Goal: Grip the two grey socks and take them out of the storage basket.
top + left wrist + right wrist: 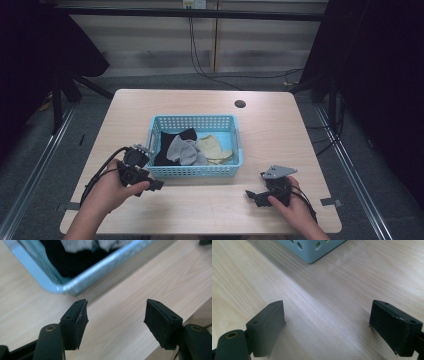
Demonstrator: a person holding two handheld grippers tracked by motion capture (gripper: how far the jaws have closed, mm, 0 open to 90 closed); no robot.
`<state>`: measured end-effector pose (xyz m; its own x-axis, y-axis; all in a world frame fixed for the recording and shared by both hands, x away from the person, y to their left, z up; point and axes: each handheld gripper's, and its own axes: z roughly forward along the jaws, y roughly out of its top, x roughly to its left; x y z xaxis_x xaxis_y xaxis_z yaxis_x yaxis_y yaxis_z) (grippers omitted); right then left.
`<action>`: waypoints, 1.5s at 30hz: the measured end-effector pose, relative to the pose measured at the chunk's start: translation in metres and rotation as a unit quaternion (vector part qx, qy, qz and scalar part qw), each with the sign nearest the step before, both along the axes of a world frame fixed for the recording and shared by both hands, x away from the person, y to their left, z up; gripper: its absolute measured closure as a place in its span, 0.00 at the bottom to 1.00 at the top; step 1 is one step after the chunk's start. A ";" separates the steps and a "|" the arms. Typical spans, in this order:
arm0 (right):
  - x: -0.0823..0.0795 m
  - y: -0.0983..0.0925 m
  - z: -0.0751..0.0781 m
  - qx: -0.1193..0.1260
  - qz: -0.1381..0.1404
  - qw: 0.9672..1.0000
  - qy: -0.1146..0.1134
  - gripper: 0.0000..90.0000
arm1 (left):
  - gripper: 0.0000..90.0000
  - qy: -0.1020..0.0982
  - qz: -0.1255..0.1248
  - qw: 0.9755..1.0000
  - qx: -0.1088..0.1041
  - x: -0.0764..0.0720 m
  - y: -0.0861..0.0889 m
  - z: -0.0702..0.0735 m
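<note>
A light-blue perforated plastic basket sits at the centre of the high view on a pale wood-grain table, which has a small dark round hole toward its upper right. Inside the basket lie a black cloth at the left, a grey cloth draped over it in the middle, and a beige cloth at the right. In the lower left of the high view the left hand holds the left gripper just beside the basket's near left corner, above the tabletop. In the left gripper view its jaws stand wide apart with nothing between them, the basket's corner filling the upper left of that frame. In the lower right of the high view the right hand holds the right gripper, near the table's front edge and apart from the basket. In the right gripper view its jaws are likewise spread wide over bare wood, with a basket corner at the top.
</note>
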<state>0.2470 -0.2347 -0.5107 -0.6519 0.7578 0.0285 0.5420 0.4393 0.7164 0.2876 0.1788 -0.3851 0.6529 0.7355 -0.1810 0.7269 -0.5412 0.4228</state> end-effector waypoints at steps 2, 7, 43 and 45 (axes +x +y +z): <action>0.000 0.000 0.000 0.000 0.001 1.000 -0.001 0.13 | 0.38 -0.002 0.003 1.000 -0.002 0.006 -0.003 0.005; 0.000 0.000 0.000 0.000 0.000 1.000 -0.001 0.14 | 0.38 0.002 0.010 1.000 0.001 0.023 -0.012 0.010; 0.001 0.000 0.000 0.000 0.001 1.000 -0.005 0.13 | 0.54 0.034 0.074 0.995 0.055 0.124 -0.070 -0.034; 0.001 0.000 0.000 0.000 0.001 1.000 -0.005 0.13 | 0.54 0.040 0.068 0.996 0.051 0.126 -0.070 -0.038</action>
<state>0.2477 -0.2346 -0.5109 -0.6543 0.7559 0.0224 0.5338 0.4407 0.7217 0.4135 0.1086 -0.4231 0.5332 0.8329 -0.1479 0.8252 -0.4737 0.3077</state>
